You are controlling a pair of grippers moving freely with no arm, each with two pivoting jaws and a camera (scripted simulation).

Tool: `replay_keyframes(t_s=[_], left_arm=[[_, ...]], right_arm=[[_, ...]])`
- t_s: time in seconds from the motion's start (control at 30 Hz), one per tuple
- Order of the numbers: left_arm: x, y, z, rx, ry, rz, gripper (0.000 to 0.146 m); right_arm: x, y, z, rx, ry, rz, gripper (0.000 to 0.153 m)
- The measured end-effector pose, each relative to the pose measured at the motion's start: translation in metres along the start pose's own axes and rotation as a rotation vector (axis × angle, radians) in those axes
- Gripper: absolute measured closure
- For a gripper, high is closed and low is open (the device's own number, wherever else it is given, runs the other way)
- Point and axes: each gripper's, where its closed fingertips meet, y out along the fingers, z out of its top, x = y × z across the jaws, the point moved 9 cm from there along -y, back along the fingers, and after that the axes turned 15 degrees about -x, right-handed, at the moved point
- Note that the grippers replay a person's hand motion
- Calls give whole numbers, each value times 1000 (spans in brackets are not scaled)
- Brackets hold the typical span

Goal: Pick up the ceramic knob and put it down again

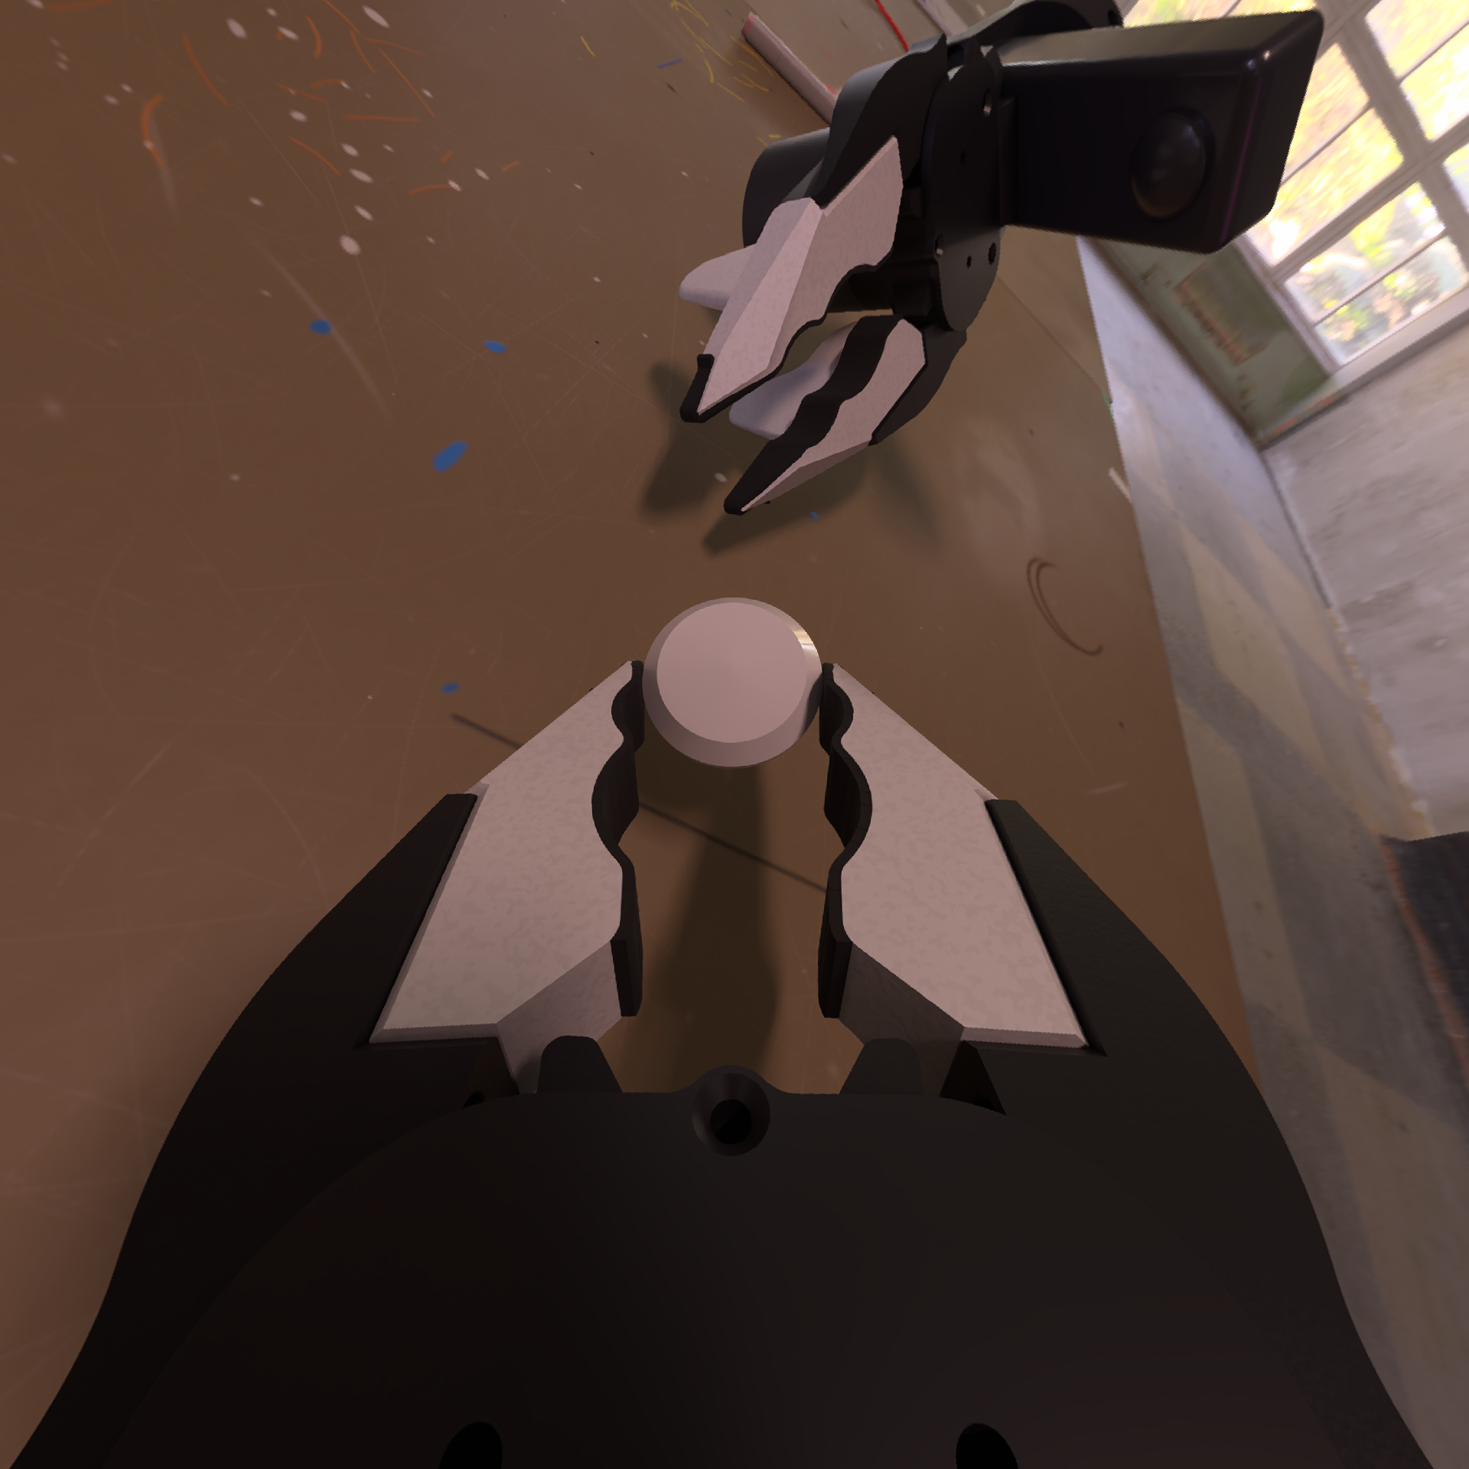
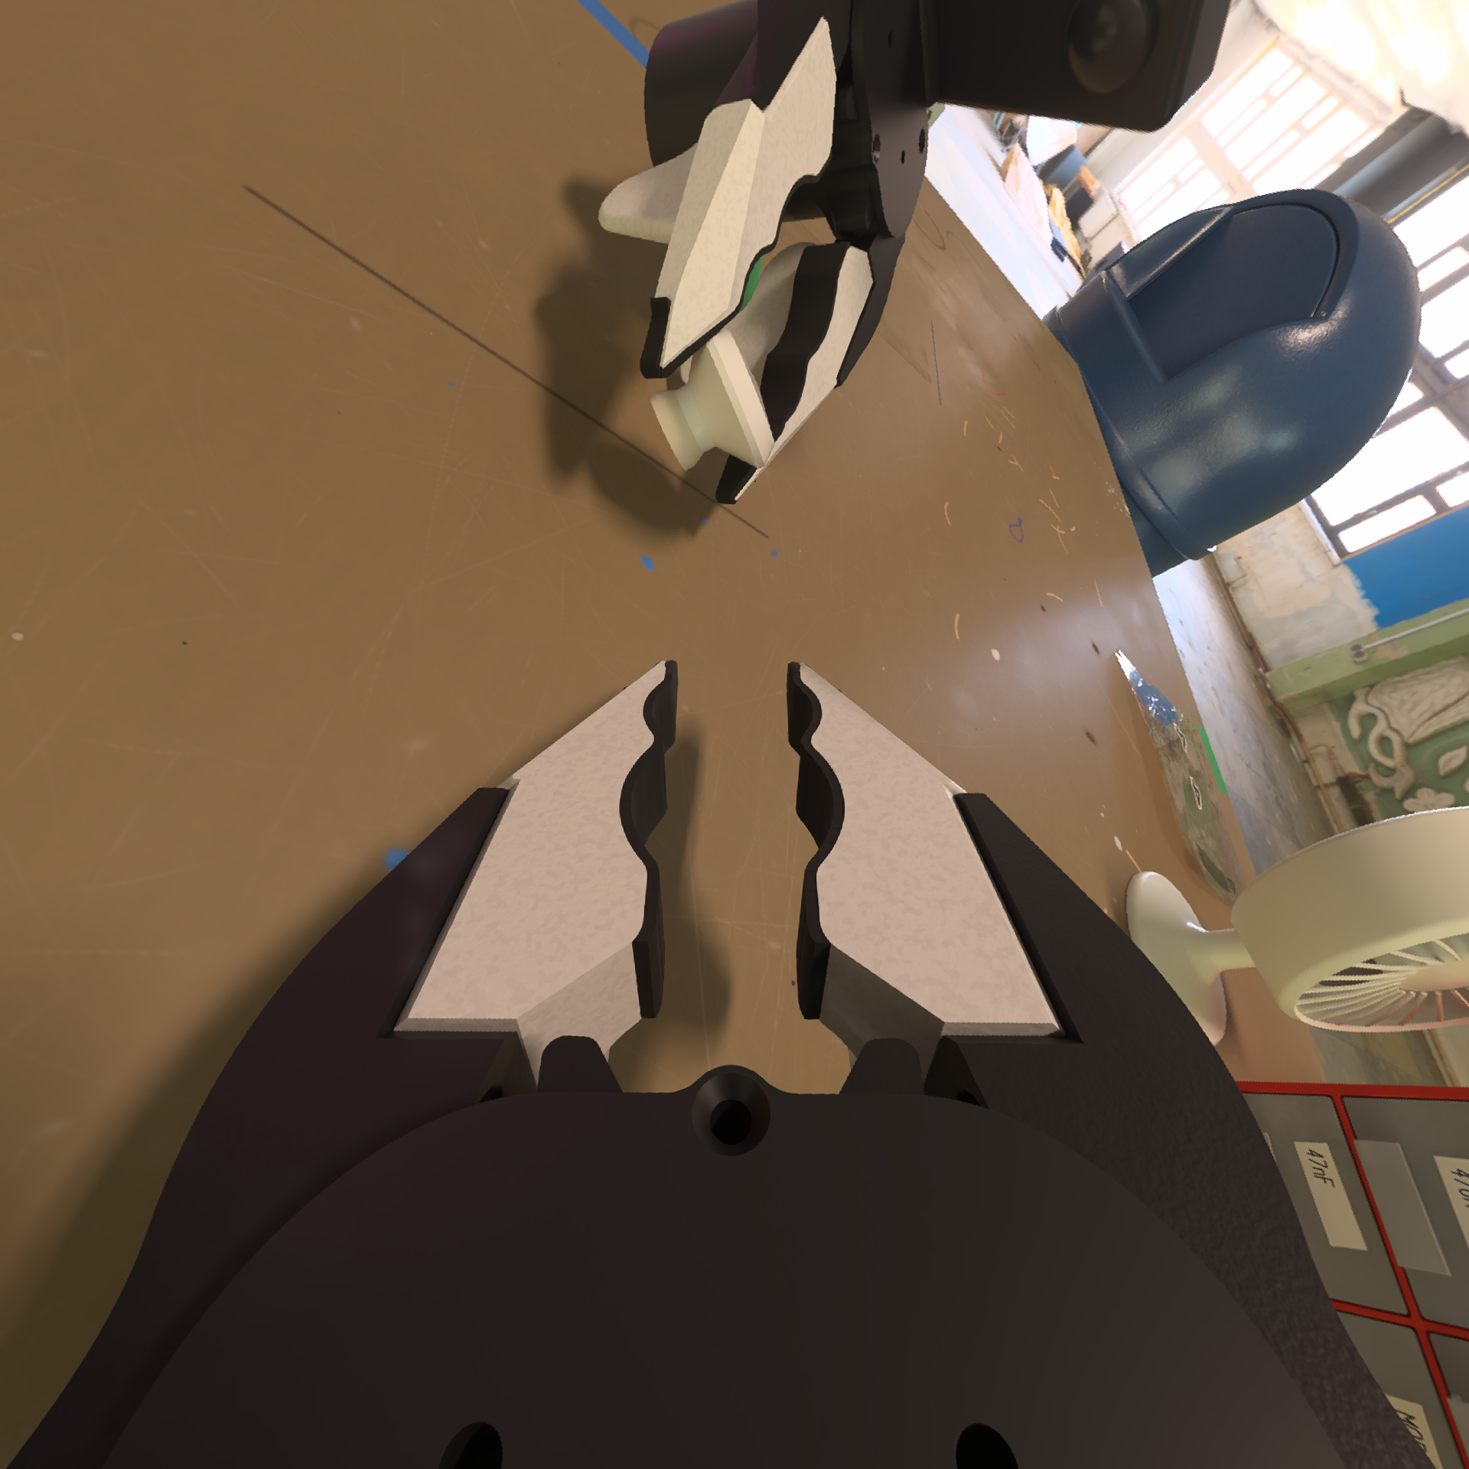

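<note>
**Left wrist view: knob pinched at the claw tips, above the tabletop**

Left wrist view puts the ceramic knob [image 1: 731,684] dead ahead, round face toward the camera, caught between the tips of the left claw [image 1: 731,676]. Fingertips [image 1: 628,699] press its sides; the grip sits far out on the tips, not deep in the scalloped hollows.

Right wrist view, side-on: the knob [image 2: 699,421] shows a disc head and a stubby flared foot. Its axis runs roughly along the left claw's [image 2: 691,429] fingers, slanting down toward the tabletop [image 2: 318,477]. A shadow lies just under it; whether it touches or hangs just clear, cannot tell.

Right claw [image 2: 731,676] is spread a little, holding nothing, near but apart, pointing toward the knob.

Open brown tabletop around the knob. Table edge, a blue rounded container [image 2: 1256,366] and a small white fan [image 2: 1351,930] stand well off to one side. Judgement: room enough to set down straight below; the shallow tip grip is the risk.
</note>
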Motion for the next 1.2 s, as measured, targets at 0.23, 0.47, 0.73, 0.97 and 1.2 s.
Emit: replay_keyframes(t_s=[0.23, 0.47, 0.73, 0.97, 1.2], left_arm=[[7, 5, 1, -67, 143, 167, 102], [18, 16, -2, -178, 340, 333, 102], [21, 22, -3, -214, 394, 377, 102], [19, 22, -4, -201, 390, 352, 102], [19, 22, -4, -200, 395, 352, 102]], right_arm=[[12, -9, -11, -42, -18, -109, 125], [48, -42, -38, -39, 93, -493, 124], [72, -59, -62, 35, 377, -613, 121], [67, -48, -60, -1, 338, -545, 121], [67, -43, -63, -23, 397, -479, 121]])
